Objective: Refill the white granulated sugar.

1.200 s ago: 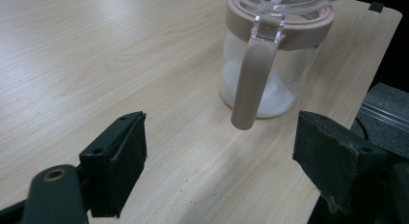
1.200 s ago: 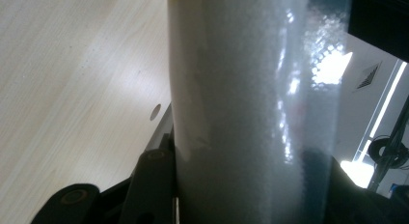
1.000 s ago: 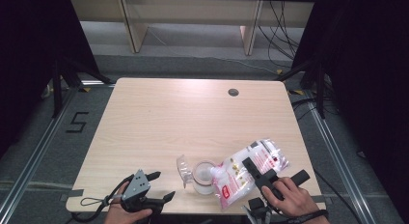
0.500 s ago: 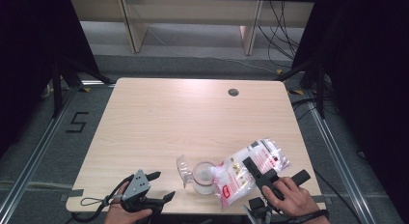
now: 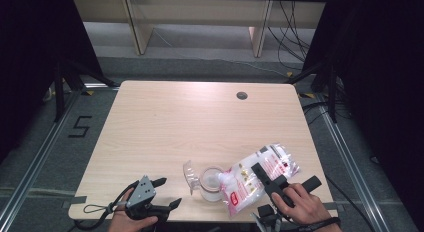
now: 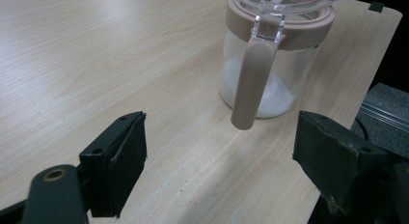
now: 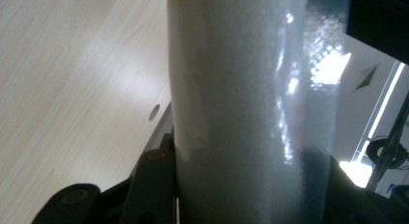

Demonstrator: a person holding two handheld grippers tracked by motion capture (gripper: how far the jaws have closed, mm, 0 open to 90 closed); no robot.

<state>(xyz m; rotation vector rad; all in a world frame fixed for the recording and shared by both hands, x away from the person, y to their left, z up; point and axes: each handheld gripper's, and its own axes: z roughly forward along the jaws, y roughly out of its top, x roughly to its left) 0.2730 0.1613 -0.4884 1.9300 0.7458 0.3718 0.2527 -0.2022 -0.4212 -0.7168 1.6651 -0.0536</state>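
Two grippers sit at the near edge of the table (image 5: 150, 122), one in each of the person's hands. Compared with the frames from the preceding second, nothing has shifted: both hands, the bag and the jar occupy the same positions, which indicates a steady pour in progress rather than a repositioning.

Left gripper (image 5: 165, 193): jaws spread wide, pinching nothing. It rests low at the near left, apart from the jar. In the left gripper view the jar stands ahead between the open jaws, its brown handle (image 6: 251, 79) facing the camera.

Right gripper (image 5: 261, 173): jaws pinching the clear plastic bag (image 5: 262, 172) with pink print. In the right gripper view the bag's white, grainy contents pass directly between the jaws. The bag is tilted, its lower mouth end directed at the jar.

Jar (image 5: 210, 184): a clear container with a pink-brown collar (image 6: 279, 23), standing upright just left of the bag, near the table's front edge. Its transparent lid (image 5: 189, 173) stands flipped open on the left. White granules (image 6: 270, 91) cover the jar bottom; the fill level is low.

Judgement: filling is at an early stage. Holding the tilt unchanged lets granules flow; the free gripper is positioned to steady the jar if required.

Farther back, a round grommet (image 5: 242, 95) marks the table's far side.
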